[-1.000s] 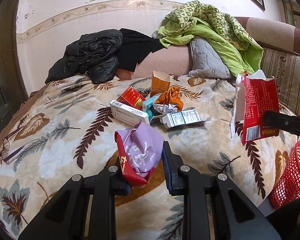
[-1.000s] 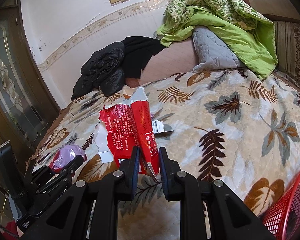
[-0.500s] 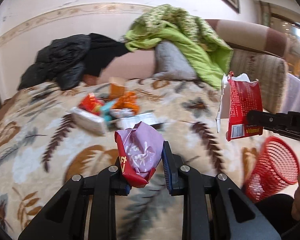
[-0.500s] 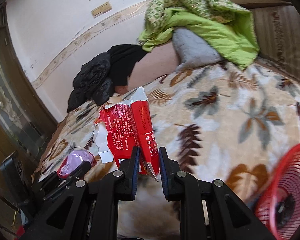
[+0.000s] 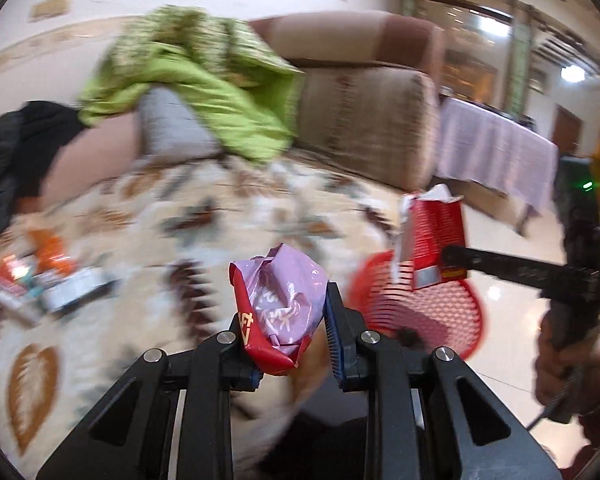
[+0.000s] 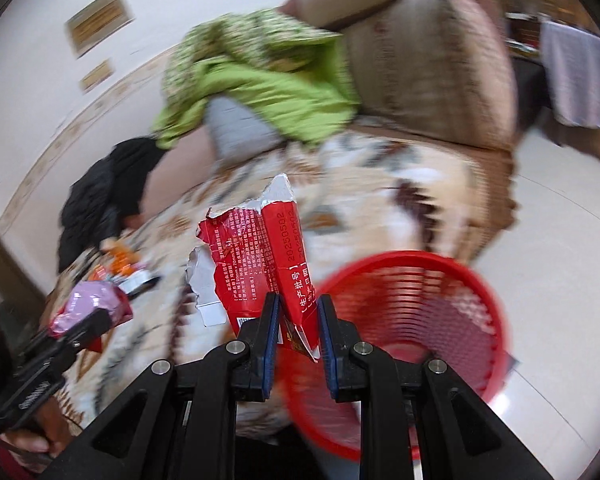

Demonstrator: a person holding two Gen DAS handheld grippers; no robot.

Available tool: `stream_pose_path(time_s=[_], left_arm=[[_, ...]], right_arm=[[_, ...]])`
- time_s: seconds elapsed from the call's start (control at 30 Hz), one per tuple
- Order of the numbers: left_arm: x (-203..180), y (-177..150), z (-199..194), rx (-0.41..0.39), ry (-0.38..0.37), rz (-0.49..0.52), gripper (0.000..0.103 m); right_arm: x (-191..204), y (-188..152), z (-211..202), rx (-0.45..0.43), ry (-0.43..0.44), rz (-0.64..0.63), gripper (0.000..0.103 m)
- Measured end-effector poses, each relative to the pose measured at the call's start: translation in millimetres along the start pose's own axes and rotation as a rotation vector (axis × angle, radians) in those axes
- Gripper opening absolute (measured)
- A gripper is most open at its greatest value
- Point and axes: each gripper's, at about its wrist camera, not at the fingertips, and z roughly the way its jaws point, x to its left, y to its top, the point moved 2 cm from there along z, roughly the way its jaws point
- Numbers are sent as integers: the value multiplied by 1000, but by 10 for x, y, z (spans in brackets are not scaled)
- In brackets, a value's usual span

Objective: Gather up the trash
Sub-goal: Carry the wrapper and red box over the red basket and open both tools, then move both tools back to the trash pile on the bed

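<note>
Carry step: left gripper (image 5: 289, 346) clamps a crumpled purple wrapper (image 5: 279, 304), right gripper (image 6: 297, 342) pinches a torn red packet (image 6: 267, 256), both beside the red mesh basket (image 6: 440, 320) on the pale floor. Next, probably: bring each over the rim and let go. More litter (image 5: 39, 280) lies on the leaf-print blanket (image 5: 179, 220); green quilt (image 5: 203, 92) heaped behind.

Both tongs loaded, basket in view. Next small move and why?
Probably carry the right tongs a little further over the red basket and let go. They are shut on the torn red carton, which already hangs at the basket's near rim. The left tongs, shut on the purple wrapper, sit farther back and can follow.
</note>
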Motion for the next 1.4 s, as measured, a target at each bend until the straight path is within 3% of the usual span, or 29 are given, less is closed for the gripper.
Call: stream_pose_path(time_s=[0.13,0.23,0.27,0.37,0.4,0.5,0.63,0.7,0.93,1.2,1.4], left_arm=[[-415,159,323,61,-120,13,25],[-673,241,576,98,-164,14,27],[-732,259,651,110,-173,17,31],[-842,308,820,137,-188,-6,58],[-855,316,831,135,-193,-15,59],[-851,330,825,128,-204,-19,60],[-698,328,715,106,-161,-33,60],[-551,314,634,95,-142,-64,61],[7,144,298,71,-23,-124,64],[884,-99,-116,29,103,-265,64],[1777,-270,-454,-40,269,-395,64]], right_arm=[[-385,4,-81,-7,-61,61,21],[-586,10,-66,0,-89,99,23],[-635,5,-61,1,-98,107,26],[-727,17,-51,-5,-129,120,45],[-756,25,-63,-11,-137,125,51],[-806,36,-105,-27,-150,125,52],[-738,78,-139,-43,-136,108,53],[-675,92,-125,-47,-121,104,61],[-201,134,-16,-39,-18,10,62],[738,101,370,51,142,-151,62],[1461,38,842,161,255,-227,62]])
